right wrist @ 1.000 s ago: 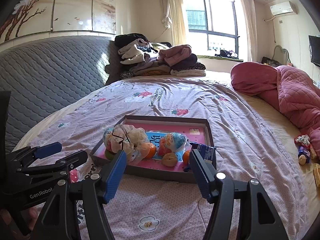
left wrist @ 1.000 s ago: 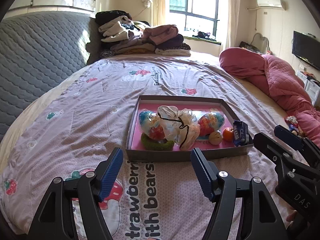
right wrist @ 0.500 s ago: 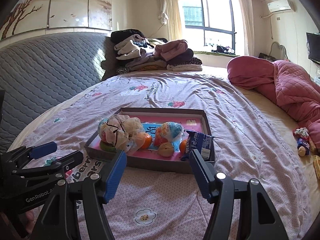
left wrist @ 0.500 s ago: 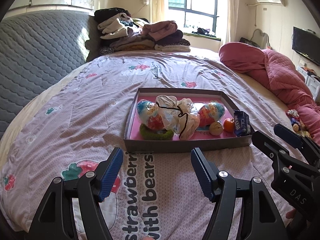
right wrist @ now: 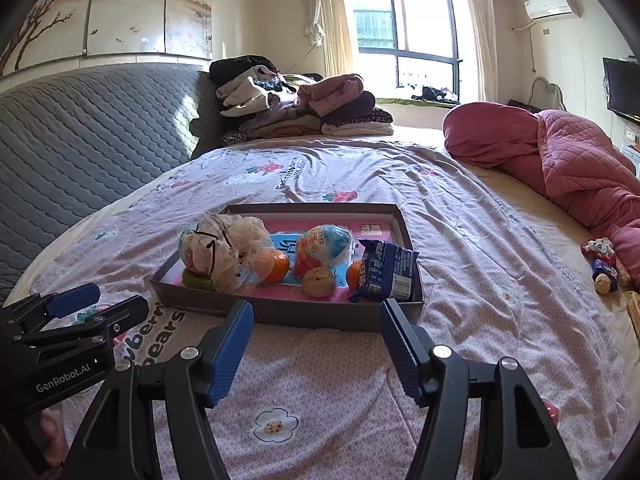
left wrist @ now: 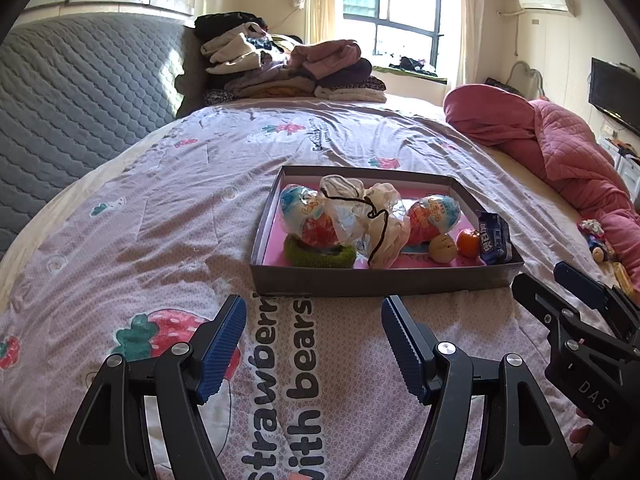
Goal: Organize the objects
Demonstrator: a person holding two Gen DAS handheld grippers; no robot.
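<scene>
A shallow grey cardboard box with a pink floor [left wrist: 380,278] is sitting on the lilac strawberry-print bedspread [left wrist: 160,216], and nearly everything to be sorted is lying inside it. In there: 2 foil-wrapped egg-shaped toys, 1 at the left [left wrist: 304,216] and 1 at the right [left wrist: 434,218], a crumpled translucent plastic bag tied with a dark string [left wrist: 368,216], a green knitted ring [left wrist: 320,254], a beige round fruit [left wrist: 442,249], a small orange mandarin [left wrist: 468,242], and a dark blue snack packet [right wrist: 386,272] that is leaning against the box's right wall.

The left gripper [left wrist: 310,340] is hovering just short of the box's near wall with its blue-padded jaws spread wide and nothing between them. The right gripper [right wrist: 316,340] is hanging beside it, likewise wide apart and empty, lined up with the box's near right corner.

This looks like an approach or pause between picks, with neither tool committed to an item. A few small loose toys [right wrist: 602,264] are lying well apart from the box, near the pink quilted blanket [right wrist: 560,164] at the bed's right edge; they are probably the remaining work. The next move likely calls for swinging the right gripper out to that cluster, closing on 1 piece gently, and carrying it over the box wall into a free patch of the pink floor.
</scene>
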